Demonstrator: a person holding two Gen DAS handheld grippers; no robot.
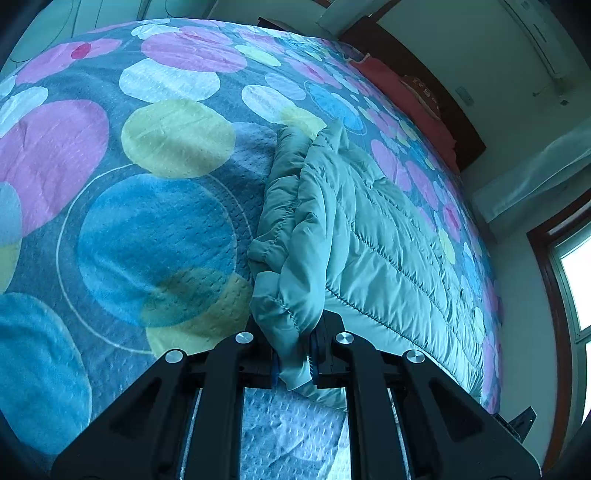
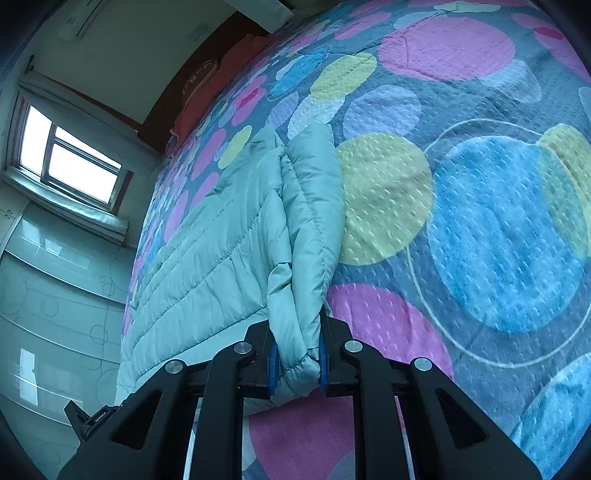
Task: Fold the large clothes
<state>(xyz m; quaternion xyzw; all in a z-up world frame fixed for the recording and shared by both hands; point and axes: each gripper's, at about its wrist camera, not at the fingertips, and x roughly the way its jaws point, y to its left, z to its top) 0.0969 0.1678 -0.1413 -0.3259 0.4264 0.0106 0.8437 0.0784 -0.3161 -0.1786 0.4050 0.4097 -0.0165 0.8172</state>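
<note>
Quilted jacket (image 1: pixel 369 229) lying on the bed (image 1: pixel 155 221), one gathered edge clamped in the left claw (image 1: pixel 293 363), another in the right claw (image 2: pixel 295 363). For a clean fold, carry both edges level and together, keeping tension even.

- No text, label or number can be read in either view.
- Right wrist view, lower left of the frame: a black clamp (image 2: pixel 96 417) bears small white lettering, too small to make out.
- Upper left of the same frame: a wall plate (image 2: pixel 197 31) shows marks, too blurred to read.
</note>
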